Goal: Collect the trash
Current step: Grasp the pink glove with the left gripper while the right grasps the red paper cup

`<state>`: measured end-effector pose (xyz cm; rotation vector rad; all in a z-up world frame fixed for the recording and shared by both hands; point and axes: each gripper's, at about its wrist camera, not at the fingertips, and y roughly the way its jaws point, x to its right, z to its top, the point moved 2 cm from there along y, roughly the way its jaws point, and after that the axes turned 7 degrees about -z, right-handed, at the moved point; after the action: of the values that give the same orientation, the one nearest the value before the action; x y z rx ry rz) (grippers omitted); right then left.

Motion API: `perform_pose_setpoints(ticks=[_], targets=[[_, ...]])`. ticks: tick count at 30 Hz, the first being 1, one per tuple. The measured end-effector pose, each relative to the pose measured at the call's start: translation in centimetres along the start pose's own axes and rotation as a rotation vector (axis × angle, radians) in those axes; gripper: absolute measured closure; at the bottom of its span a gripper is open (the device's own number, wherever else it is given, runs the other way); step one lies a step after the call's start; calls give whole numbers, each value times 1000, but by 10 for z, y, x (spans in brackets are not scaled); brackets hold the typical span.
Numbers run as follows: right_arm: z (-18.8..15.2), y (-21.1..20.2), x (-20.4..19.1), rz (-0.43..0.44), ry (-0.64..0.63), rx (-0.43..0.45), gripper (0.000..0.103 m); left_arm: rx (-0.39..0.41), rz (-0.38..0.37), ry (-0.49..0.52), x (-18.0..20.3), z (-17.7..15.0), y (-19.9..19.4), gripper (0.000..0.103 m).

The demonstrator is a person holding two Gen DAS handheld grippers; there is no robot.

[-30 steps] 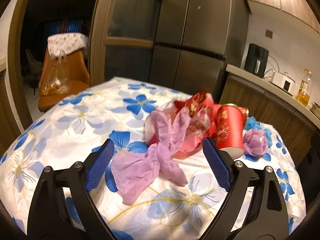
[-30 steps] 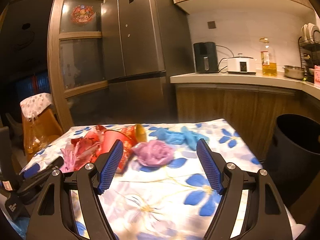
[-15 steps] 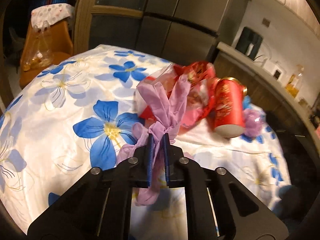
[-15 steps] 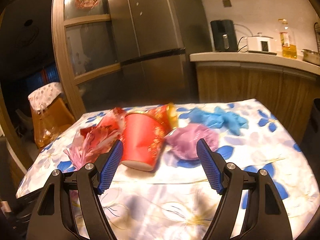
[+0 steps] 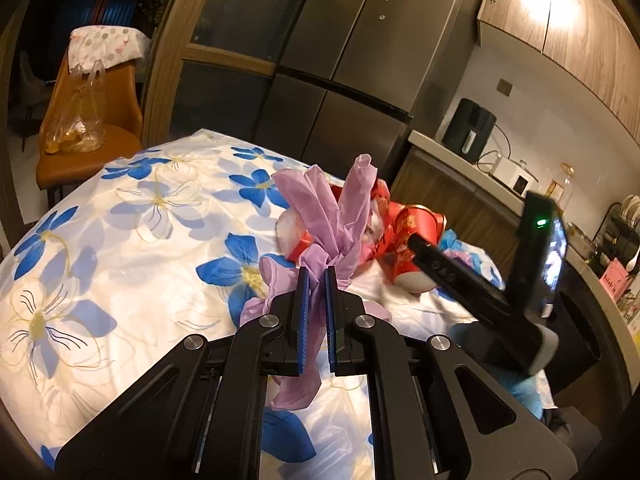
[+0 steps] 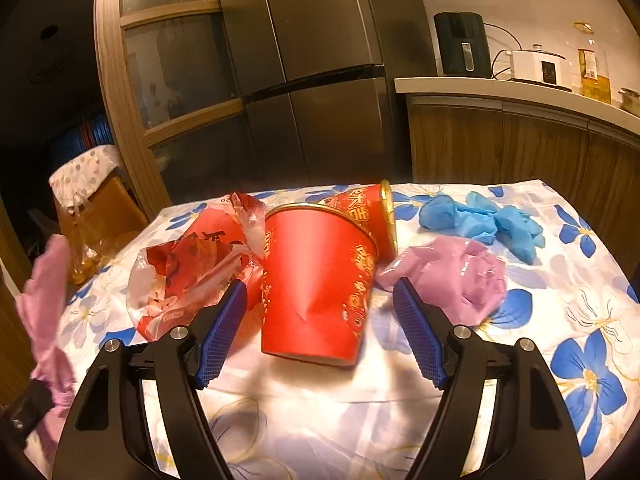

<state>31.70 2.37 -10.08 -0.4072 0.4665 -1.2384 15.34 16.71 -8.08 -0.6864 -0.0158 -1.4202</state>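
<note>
Left gripper (image 5: 315, 280), bottom centre of left wrist view: pads clamped on purple glove (image 5: 332, 216), whose fingers splay upward, tail hanging below. Right gripper (image 6: 318, 312), lower centre of right wrist view: jaws wide apart, flanking the red paper cup (image 6: 316, 280) lying on the floral tablecloth (image 6: 520, 360); contact not discernible. Left of cup: crumpled red wrapper (image 6: 192, 272). Right: purple wad (image 6: 452, 276). Behind: second red cup (image 6: 368, 208), blue gloves (image 6: 484, 220). Background: refrigerator (image 6: 320, 60).

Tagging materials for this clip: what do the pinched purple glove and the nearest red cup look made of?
Purple glove: thin, matte nitrile or latex, probably; it hangs limp and bunches between the left gripper's fingers.
Red cup: likely coated paper with gold print; its wall shows a crease.
</note>
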Motion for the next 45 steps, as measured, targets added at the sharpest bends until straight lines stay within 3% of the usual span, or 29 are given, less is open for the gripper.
perform_pose_setpoints(ticks=[7,34,45], targets=[[-1,12,-2,-23,-5,-41,43,-1,-8,-9,-6,3,0,96],[-4,17,-3,-45,-22,-79,46,3,-14,10,2,3,-7,96],[-7,-19,15,-7,12,-23,47,6,-15,22,11,2,-10,96]])
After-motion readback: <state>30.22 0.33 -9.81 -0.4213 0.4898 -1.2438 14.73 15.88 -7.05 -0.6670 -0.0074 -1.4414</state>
